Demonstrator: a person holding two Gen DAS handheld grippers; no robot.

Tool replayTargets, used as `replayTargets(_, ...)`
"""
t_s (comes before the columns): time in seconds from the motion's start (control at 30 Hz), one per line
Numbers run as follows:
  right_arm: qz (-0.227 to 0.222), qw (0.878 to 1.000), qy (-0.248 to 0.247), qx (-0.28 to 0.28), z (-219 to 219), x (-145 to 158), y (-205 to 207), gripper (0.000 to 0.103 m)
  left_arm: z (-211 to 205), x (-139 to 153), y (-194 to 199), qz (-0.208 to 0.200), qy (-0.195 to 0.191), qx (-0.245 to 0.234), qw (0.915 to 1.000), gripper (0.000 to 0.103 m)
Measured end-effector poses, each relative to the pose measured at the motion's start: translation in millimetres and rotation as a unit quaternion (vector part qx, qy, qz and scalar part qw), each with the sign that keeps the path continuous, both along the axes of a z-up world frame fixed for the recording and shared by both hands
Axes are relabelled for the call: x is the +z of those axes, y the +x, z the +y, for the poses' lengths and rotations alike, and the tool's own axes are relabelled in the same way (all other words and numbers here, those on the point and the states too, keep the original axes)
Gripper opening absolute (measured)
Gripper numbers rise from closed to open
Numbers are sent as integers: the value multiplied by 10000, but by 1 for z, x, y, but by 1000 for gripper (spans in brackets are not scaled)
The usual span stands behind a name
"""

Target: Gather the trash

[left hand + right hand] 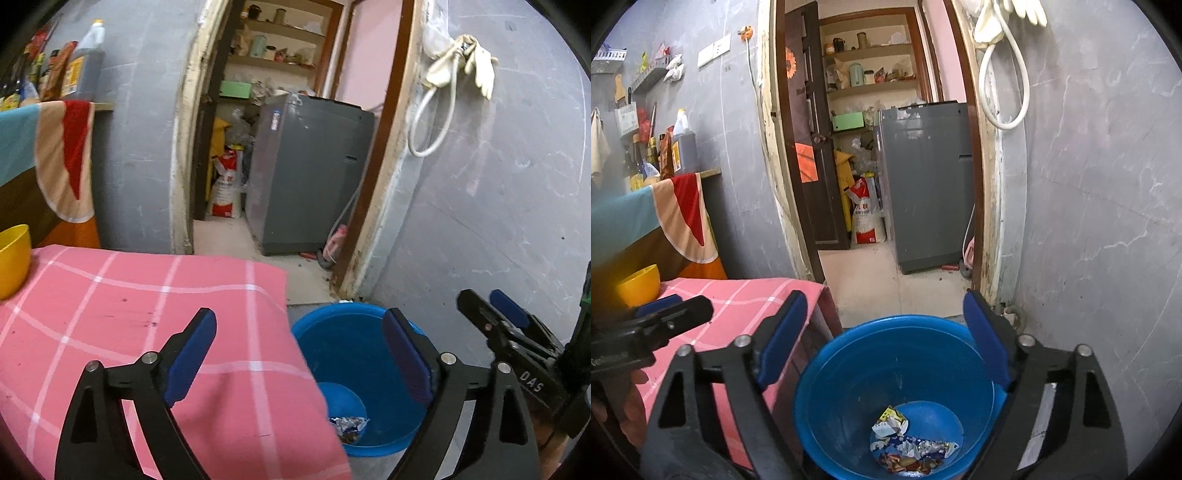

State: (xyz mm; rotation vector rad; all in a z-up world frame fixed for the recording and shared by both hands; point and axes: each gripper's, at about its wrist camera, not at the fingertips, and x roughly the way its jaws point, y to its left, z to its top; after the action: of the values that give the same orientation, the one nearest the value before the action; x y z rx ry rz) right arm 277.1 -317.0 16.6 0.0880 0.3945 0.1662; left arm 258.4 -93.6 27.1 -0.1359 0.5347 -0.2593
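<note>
Right wrist | right claw wide, empty | above blue bucket

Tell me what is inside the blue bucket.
Crumpled wrappers lie on the bottom of the blue bucket: a white and yellow piece, a blue and white one, and reddish ones beneath. What lies under that pile is covered; the rest of the bottom is bare.

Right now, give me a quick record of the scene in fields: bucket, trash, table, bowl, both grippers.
bucket: blue bucket on the floor beside the table, upright
trash: crumpled wrappers at the bucket's bottom
table: pink checked cloth covers it; no trash visible on it
bowl: yellow bowl on the table's far corner
left gripper: open, empty, partly over the table edge
right gripper: open, empty, above the bucket
</note>
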Motion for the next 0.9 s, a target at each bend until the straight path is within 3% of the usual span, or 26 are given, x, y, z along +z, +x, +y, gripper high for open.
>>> replayTargets(0.1, -94, 10000, -13, -19, 3, 3, -4, 97, 8, 0, -7, -82, 27, 109, 9999, 98)
replayTargets(0.23, -139, 9999, -7, 66, 9, 5, -10, 102, 20, 2, -21, -247, -62, 216, 9994, 99)
replayTargets(0.6, -193, 9992, -301, 185, 29, 14, -46, 102, 41, 6, -67, -445, -10, 382, 9983, 100)
replayTargets(0.9, -432, 9986, -246, 187, 39, 26, -103, 102, 50, 5, -112, -532, 21, 392, 9978, 100)
